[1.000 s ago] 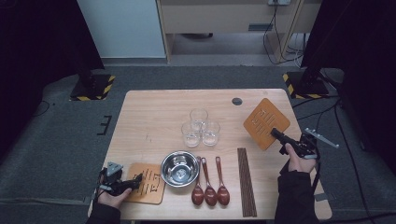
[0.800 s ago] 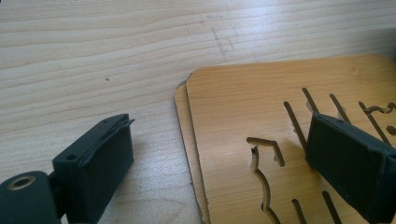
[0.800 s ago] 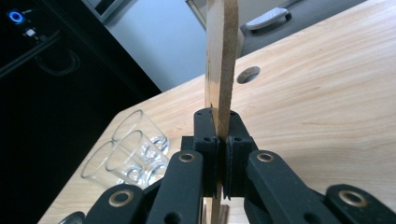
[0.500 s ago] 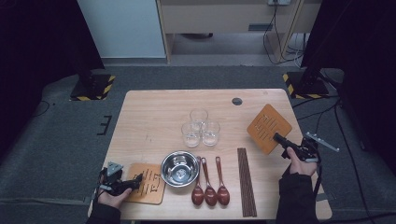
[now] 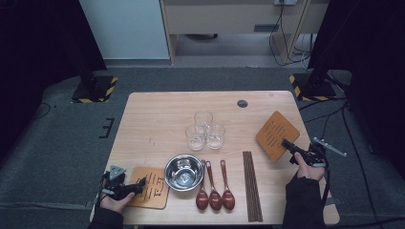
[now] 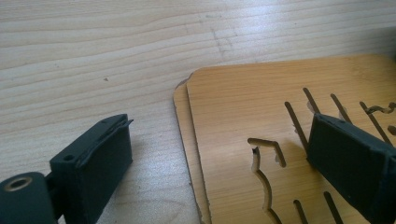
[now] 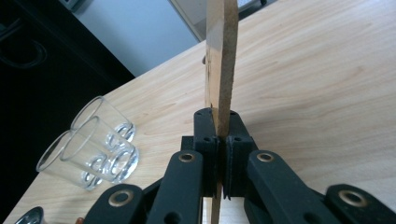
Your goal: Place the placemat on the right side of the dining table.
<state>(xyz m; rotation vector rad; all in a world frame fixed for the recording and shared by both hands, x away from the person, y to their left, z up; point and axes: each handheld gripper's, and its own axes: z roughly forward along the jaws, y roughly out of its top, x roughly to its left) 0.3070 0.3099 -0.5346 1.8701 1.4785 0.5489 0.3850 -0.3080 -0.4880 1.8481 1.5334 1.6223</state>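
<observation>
The right gripper (image 5: 286, 143) has its jaws clenched on the edge of a flat tan wooden coaster with slotted cut-outs (image 5: 277, 134), held near the table's right edge. In the right gripper view that coaster (image 7: 220, 60) stands edge-on between the pads. The left gripper (image 5: 139, 183) has just been opening its jaws; they stand released astride the left edge of two stacked wooden slotted coasters (image 6: 261, 121) lying on the pale wooden table (image 5: 157, 124) at its near left corner. No writing can be read anywhere.
</observation>
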